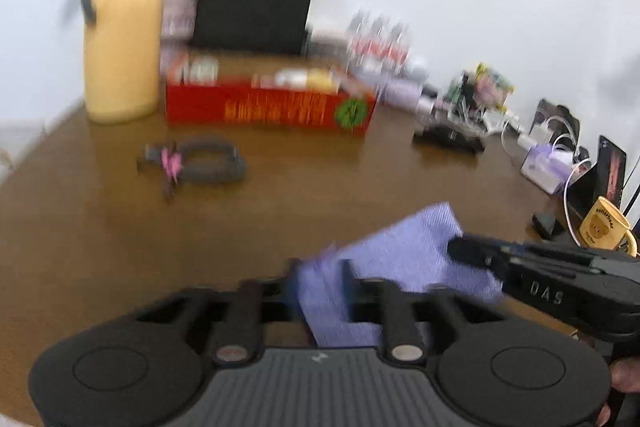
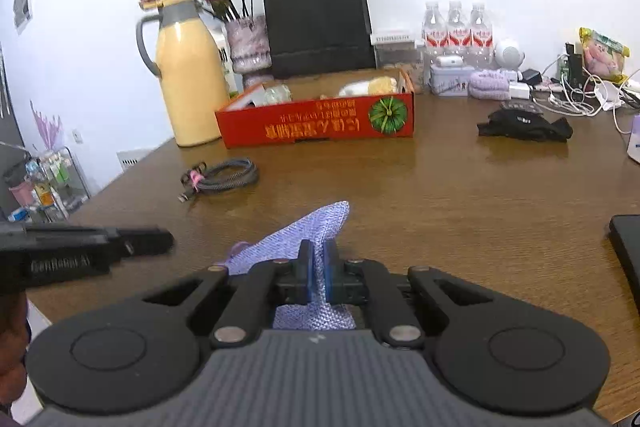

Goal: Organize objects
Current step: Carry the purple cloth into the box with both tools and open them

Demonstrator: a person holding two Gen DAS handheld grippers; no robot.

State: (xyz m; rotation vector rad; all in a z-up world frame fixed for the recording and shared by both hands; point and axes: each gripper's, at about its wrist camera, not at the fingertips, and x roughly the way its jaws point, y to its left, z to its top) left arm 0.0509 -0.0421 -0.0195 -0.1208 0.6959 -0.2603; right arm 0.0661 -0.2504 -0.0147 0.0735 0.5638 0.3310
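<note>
1. Cloth: lilac, woven, crumpled; held above the near part of the worktop, one corner pointing away toward the box.
2. Right tongs: together on a fold of the cloth, blue pads pressing it from both sides. In the left wrist view they enter from the right with their tips on the cloth's edge.
3. Left tongs: apart, cloth lying between the fingers; the view is blurred and the pads do not appear to press it. In the right wrist view they show at the left, just beside the cloth.
4. Box: red, open-topped, printed with gold characters and a green round emblem; stands at the back of the worktop and holds small items too unclear to name.
5. Jug: yellow, grey handle and collar, upright just left of the box.
6. Cable: dark, coiled, bound with a pink tie, lying between box and cloth.
7. Vase: holds dried pink flowers, behind jug and box.
8. Bag: black paper, with handles, upright behind the box.
9. Bottles: three, clear, red labels, by the wall.
10. Mug: yellow, at the right edge.
</note>
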